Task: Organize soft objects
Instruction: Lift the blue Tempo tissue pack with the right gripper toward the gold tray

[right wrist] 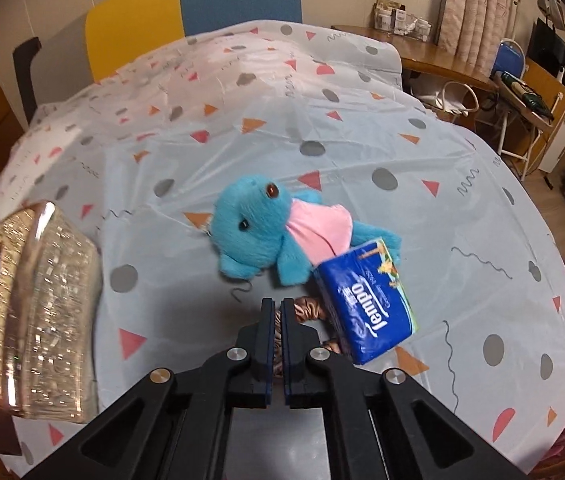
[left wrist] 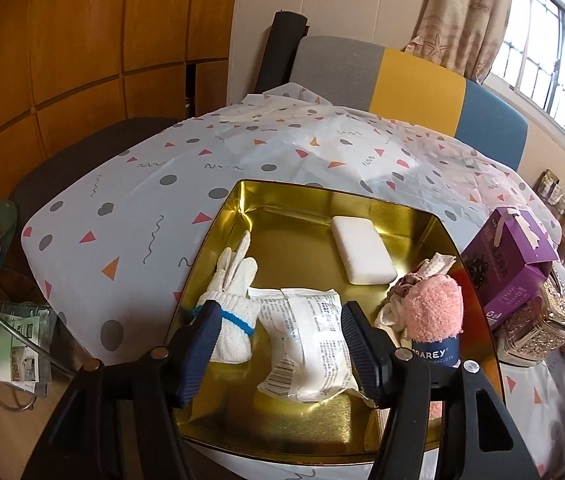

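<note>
A gold tin tray (left wrist: 322, 190) holds a white knit glove (left wrist: 230, 280), a white plastic packet (left wrist: 306, 344), a white block (left wrist: 362, 254), a pink fluffy cloth roll (left wrist: 434, 308) and a beige cloth (left wrist: 402, 284). My left gripper (left wrist: 280, 312) is open just above the packet, one finger on each side of it and not pressing. My right gripper (right wrist: 278, 303) is shut on a brown striped scrunchie (right wrist: 310, 308), lifted slightly off the tablecloth. Beyond it lie a blue plush toy (right wrist: 254, 236) with a pink belly and a blue Tempo tissue pack (right wrist: 366, 300).
A glittery gold tissue box (right wrist: 38, 308) stands left of the right gripper, with a purple carton (left wrist: 506, 268) beside it at the tray's right edge. A patterned plastic cloth (right wrist: 322, 128) covers the table. Chairs stand at the far side.
</note>
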Available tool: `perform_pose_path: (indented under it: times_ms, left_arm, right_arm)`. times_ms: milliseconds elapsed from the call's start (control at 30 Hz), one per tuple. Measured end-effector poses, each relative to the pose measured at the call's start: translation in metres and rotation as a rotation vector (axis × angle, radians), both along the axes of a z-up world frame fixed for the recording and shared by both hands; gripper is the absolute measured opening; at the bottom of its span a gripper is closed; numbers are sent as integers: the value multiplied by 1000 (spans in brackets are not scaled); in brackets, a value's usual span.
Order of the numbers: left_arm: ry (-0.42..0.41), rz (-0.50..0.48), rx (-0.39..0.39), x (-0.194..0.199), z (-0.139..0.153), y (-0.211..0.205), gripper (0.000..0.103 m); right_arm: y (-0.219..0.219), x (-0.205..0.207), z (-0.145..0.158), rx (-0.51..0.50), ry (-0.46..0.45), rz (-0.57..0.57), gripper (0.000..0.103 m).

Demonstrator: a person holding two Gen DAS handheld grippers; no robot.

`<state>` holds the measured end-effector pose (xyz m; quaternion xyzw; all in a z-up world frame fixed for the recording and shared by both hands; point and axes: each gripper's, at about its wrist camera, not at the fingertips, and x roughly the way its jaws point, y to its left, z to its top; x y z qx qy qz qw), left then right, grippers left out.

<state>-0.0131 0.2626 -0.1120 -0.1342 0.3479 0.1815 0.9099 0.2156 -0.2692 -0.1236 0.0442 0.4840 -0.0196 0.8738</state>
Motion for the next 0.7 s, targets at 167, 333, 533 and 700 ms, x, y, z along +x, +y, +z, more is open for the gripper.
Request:
perform_pose_path:
  times_ms: [167, 333, 533, 700]
  left_arm:
    - [4, 6, -5, -1, -1, 2, 63]
    - [17, 0, -5, 1, -4, 0, 63]
    - [34, 2, 7, 2, -5, -3, 63]
    - [42, 4, 16, 2, -4, -3, 63]
  right_arm:
    - [-41, 1, 10, 150, -9, -93, 23]
    - [-72, 5, 7, 153, 25, -173, 44]
    - [-56, 31, -8, -1, 118, -78, 61]
    - [-49, 46, -35, -95, 212, -39, 62]
